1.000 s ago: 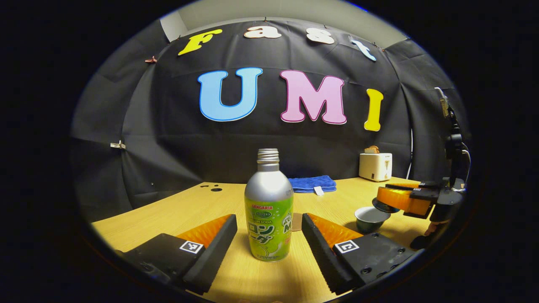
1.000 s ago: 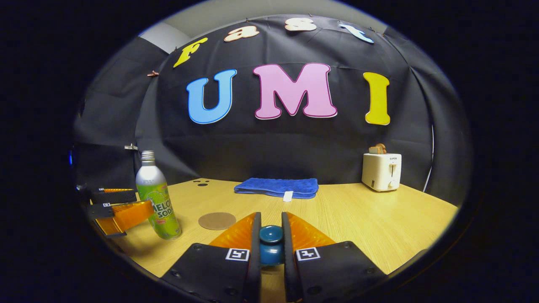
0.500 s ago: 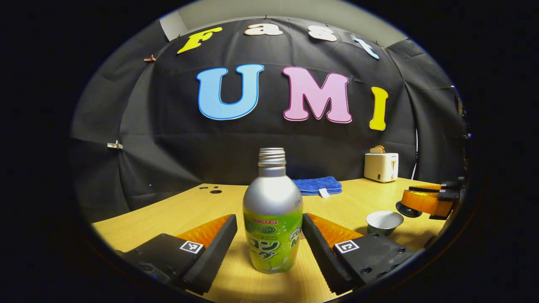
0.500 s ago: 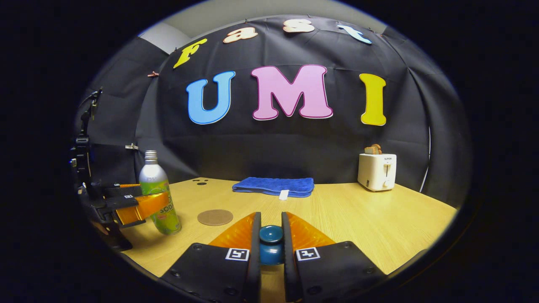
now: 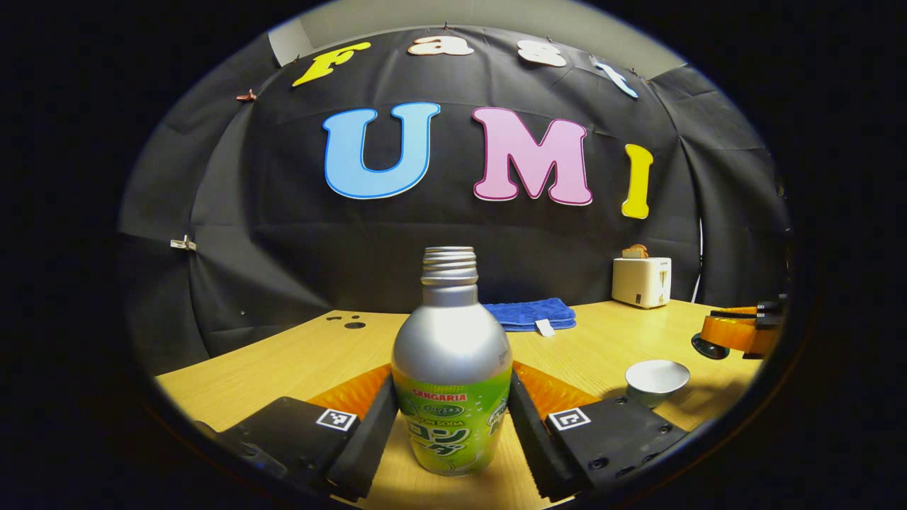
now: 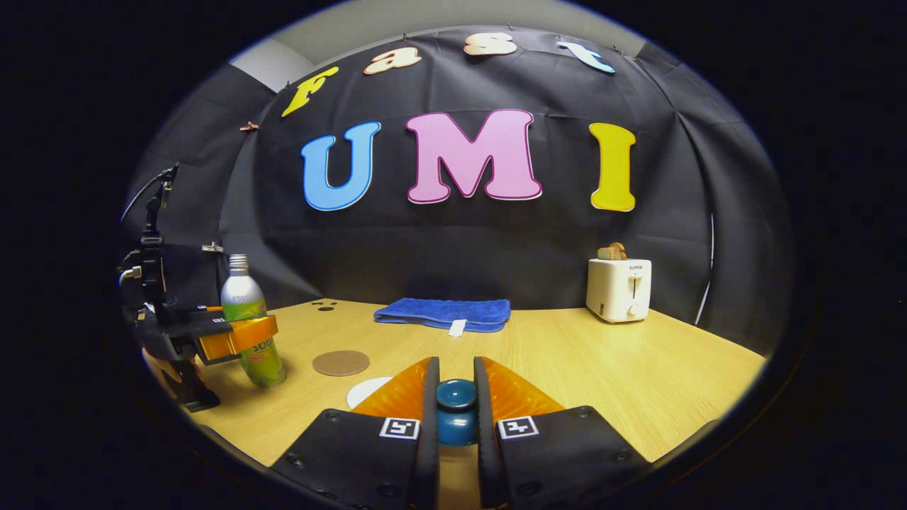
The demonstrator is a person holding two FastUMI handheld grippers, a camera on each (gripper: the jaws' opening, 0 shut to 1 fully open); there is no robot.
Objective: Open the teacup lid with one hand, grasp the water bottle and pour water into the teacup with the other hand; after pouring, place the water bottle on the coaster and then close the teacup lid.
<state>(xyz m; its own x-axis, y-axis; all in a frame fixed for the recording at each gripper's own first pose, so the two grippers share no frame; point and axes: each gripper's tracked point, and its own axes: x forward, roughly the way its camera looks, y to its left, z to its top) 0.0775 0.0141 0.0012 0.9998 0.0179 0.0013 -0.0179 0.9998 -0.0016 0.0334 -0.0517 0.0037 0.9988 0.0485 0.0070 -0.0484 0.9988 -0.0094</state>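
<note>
A silver water bottle (image 5: 451, 340) with a green label and no cap stands upright on the wooden table. My left gripper (image 5: 451, 418) has both fingers pressed against its sides, so it is shut on it. From the right gripper view the bottle (image 6: 241, 301) and the left gripper (image 6: 237, 336) appear at the far left. The teacup (image 5: 655, 377) stands uncovered to the right of the bottle, pale inside; its rim (image 6: 367, 391) peeks out beside my right gripper. My right gripper (image 6: 455, 368) is shut on the dark blue lid's knob (image 6: 455, 405), held right of the cup. A round brown coaster (image 6: 341, 363) lies between bottle and cup.
A folded blue towel (image 6: 443, 314) lies at the table's back edge. A white toaster (image 6: 618, 289) with toast in it stands at the back right. Bare wooden table (image 6: 638, 382) stretches to the right. A hand holds the left gripper (image 6: 159, 365).
My left gripper moved forward around the bottle and its fingers closed onto the sides. My right gripper carried the lid further right, away from the cup.
</note>
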